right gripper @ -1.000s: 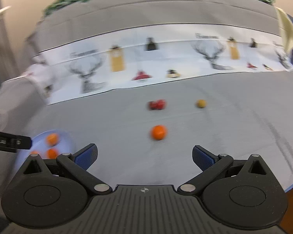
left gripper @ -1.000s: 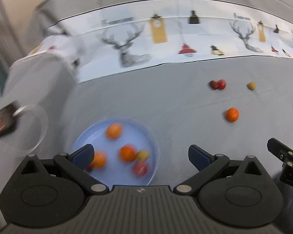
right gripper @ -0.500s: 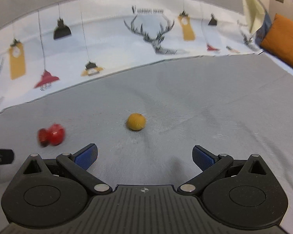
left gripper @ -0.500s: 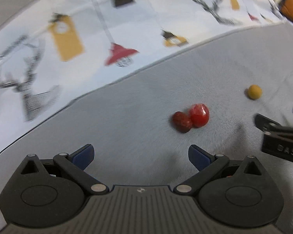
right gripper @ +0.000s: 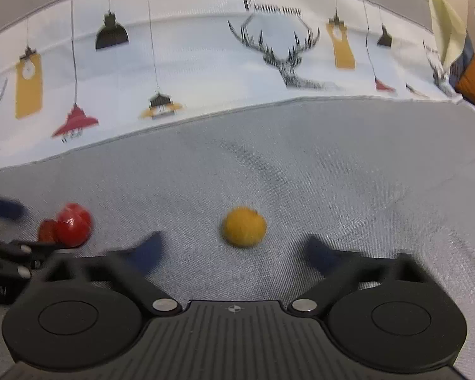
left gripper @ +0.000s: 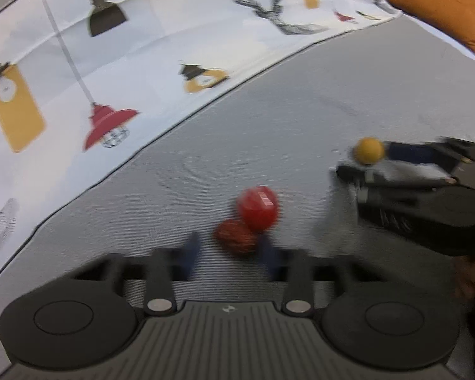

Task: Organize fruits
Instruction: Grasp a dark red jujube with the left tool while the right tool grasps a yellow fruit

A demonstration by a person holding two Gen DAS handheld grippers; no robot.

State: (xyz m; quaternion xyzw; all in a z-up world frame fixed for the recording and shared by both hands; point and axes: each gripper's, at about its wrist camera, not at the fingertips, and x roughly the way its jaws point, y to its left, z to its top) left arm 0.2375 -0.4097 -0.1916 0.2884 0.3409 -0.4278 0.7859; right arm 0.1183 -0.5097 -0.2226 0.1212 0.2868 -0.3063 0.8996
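Observation:
In the left wrist view my left gripper (left gripper: pixel 229 248) is open, its blurred fingers on either side of a dark red textured fruit (left gripper: pixel 236 237) that touches a shiny red fruit (left gripper: pixel 258 208) just beyond it. A small yellow fruit (left gripper: pixel 369 150) lies farther right, with my right gripper's fingers around it. In the right wrist view my right gripper (right gripper: pixel 237 250) is open, and the yellow fruit (right gripper: pixel 244 226) sits between its fingertips on the grey cloth. The red fruits (right gripper: pixel 71 224) lie at the left.
Grey cloth (right gripper: pixel 332 174) covers the surface, with a white printed cloth (right gripper: pixel 205 63) of deer and lamps behind it. An orange cushion (left gripper: pixel 440 6) is at the far right. The left gripper's body (right gripper: pixel 3 269) shows at the left edge of the right wrist view.
Both grippers have moved forward and down onto their fruits. The left fingers have narrowed around the dark red fruit. The right fingers have narrowed a little around the yellow fruit. The blue plate left view earlier.

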